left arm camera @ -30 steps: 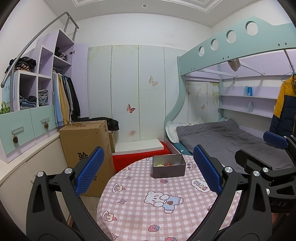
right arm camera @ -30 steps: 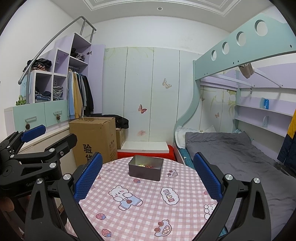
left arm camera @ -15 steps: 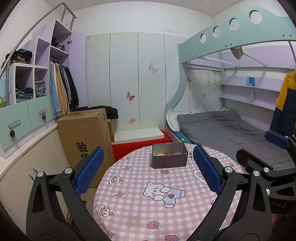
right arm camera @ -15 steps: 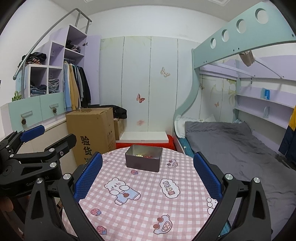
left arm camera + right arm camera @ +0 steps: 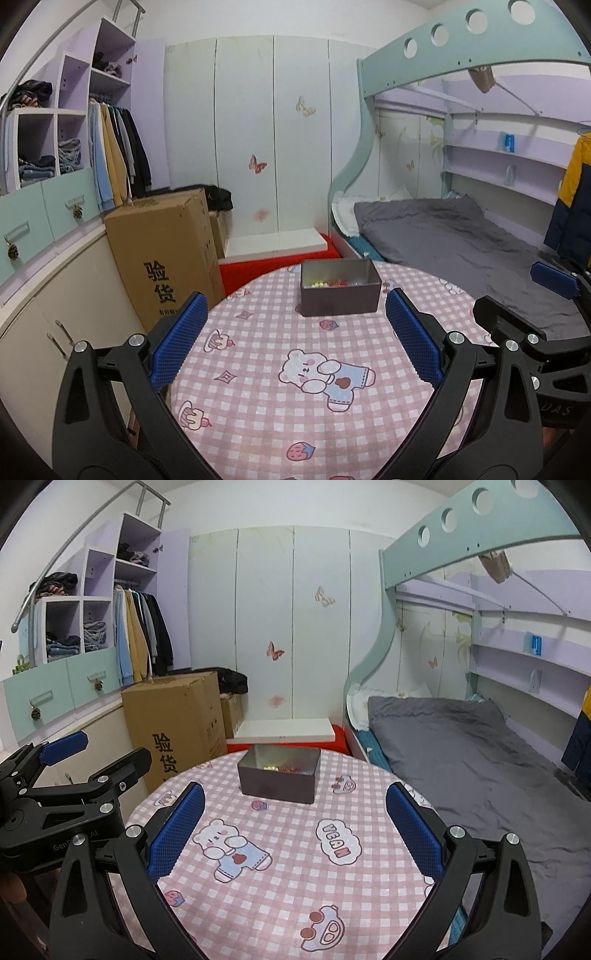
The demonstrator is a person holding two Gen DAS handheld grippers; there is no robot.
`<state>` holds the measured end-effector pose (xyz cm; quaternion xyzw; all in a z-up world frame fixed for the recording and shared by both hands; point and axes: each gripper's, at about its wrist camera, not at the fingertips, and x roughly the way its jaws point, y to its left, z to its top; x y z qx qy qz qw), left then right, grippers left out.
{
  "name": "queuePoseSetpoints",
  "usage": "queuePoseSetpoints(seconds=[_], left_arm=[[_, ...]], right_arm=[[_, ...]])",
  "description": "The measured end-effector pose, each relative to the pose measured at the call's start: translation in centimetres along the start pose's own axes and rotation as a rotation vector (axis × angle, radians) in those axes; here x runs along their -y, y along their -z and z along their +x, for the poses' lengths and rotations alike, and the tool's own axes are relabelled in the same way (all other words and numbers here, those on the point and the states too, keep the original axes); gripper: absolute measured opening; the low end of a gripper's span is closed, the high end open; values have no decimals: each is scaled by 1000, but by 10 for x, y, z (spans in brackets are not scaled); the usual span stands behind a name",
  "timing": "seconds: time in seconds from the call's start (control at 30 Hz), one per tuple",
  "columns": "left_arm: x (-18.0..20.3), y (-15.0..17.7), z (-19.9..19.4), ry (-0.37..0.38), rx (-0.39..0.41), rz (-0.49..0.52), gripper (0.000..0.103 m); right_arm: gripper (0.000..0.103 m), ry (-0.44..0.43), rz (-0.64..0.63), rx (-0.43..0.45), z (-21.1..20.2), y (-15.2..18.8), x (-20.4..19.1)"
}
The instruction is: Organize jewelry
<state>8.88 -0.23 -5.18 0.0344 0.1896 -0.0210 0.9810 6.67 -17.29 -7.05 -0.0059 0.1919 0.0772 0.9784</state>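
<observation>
On the round table's pink checked cloth (image 5: 258,369), near its far edge, sits the dark grey metal tin (image 5: 340,293) of small bright jewelry (image 5: 328,283) — light, slippery pieces we judge best pinched singly — while our left gripper (image 5: 295,332) and right gripper (image 5: 295,819) hover spread wide, empty.

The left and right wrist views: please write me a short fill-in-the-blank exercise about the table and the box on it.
1. The dark box stands on a round table with a pink ____ cloth.
2. The lid of the box is ____, so small colourful pieces show inside.
3. Both the left gripper and the right gripper are ____ and hold nothing.
4. Beside the table stands a brown ____ carton.

Missing words: checked; off; open; cardboard
</observation>
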Motion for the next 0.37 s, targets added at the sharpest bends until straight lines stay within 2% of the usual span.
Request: queuePoseSetpoints(seconds=[0.37], left_arm=[[9, 15, 58, -2, -124, -4, 95]], right_arm=[[95, -3, 24, -120, 53, 14, 13]])
